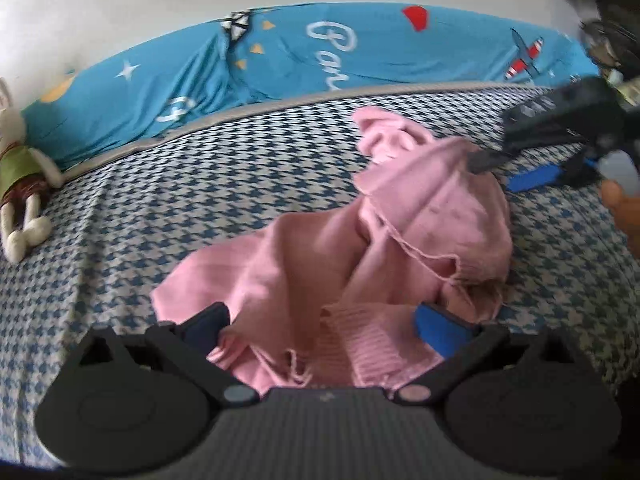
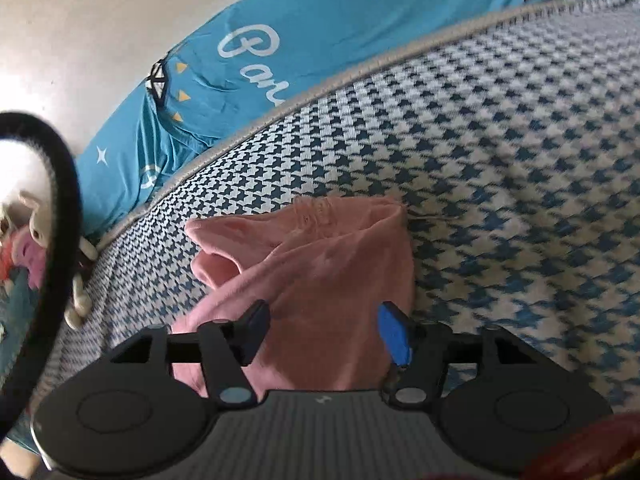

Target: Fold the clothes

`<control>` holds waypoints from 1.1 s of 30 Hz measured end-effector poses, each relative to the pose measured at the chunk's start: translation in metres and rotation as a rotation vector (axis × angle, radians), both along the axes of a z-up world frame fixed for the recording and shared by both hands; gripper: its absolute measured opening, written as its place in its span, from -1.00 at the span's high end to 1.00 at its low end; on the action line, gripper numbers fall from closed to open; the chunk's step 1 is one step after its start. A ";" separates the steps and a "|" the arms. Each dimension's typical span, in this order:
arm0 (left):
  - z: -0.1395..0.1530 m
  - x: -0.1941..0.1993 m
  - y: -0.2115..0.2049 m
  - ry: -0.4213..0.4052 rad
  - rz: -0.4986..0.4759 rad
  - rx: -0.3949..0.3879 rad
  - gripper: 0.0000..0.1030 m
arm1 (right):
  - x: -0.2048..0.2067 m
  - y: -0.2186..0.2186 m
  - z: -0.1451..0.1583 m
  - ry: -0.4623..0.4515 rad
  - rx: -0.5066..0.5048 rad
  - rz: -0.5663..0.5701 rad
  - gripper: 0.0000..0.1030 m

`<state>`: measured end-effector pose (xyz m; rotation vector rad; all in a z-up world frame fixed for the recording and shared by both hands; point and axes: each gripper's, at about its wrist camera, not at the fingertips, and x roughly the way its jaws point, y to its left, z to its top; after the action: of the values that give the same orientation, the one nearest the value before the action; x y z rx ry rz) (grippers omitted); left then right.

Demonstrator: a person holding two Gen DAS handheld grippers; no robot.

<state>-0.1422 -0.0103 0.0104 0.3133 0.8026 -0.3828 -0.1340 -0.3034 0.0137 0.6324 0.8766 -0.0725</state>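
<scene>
- On the bed's houndstooth cover (image 1: pixel 180 184), a pink knit garment (image 1: pixel 320 264) lies crumpled and unfolded; it is the landmark for all positions below.
- Step in hand, as a judgement: the garment is being taken up and spread ahead of the first fold. No fold is made yet.
- Left gripper (image 1: pixel 320 320): jaws apart, straddling the near ribbed hem of the garment. Fabric lies between the fingers, but they do not pinch it.
- Right gripper (image 2: pixel 324 328): jaws apart in its own view, with the garment's body between and under the fingers. In the left wrist view its tip meets the far right edge of the garment (image 1: pixel 486 162); whether any fabric is caught there cannot be told.
- Next move calls for: closing each gripper on a single layer at a separate edge or corner, then drawing the two apart to flatten the garment.
- Caution: loose yarn strands hang at the near hem (image 1: pixel 294 368) and may snag; the bunched layers may be pinched together.
- Edges: the grey piping (image 1: pixel 224 114) of the cover runs beyond the garment, with a turquoise printed sheet (image 1: pixel 280 60) and pale wall behind it.
- Open room: bare cover extends left and right of the garment, enough to spread it.
- Obstacle: a plush rabbit (image 1: pixel 20 168) lies well to the left of the garment, at the cover's edge.
</scene>
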 end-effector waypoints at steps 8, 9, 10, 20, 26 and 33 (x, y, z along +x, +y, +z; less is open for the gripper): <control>-0.030 0.013 -0.013 0.025 0.009 0.031 -1.00 | 0.017 0.008 -0.012 -0.011 0.021 0.020 -0.26; -0.032 0.016 -0.014 0.028 0.021 0.028 -1.00 | 0.019 0.010 -0.012 -0.017 0.018 0.031 -0.09; -0.036 0.019 -0.014 0.030 0.031 0.028 -1.00 | 0.022 0.013 -0.013 -0.021 0.011 0.044 0.02; -0.060 0.036 -0.022 -0.002 0.044 0.063 -1.00 | 0.034 0.029 0.002 -0.145 0.037 0.074 0.75; -0.062 0.049 -0.023 -0.031 0.081 0.044 -1.00 | 0.028 0.039 0.040 -0.358 0.139 0.145 0.76; -0.023 0.098 -0.009 -0.083 0.255 -0.025 -1.00 | 0.016 0.053 0.067 -0.529 0.176 0.267 0.76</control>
<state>-0.0438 -0.0190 -0.0130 0.1992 0.7452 -0.1400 -0.1176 -0.2501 0.0804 0.6517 0.4486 0.4013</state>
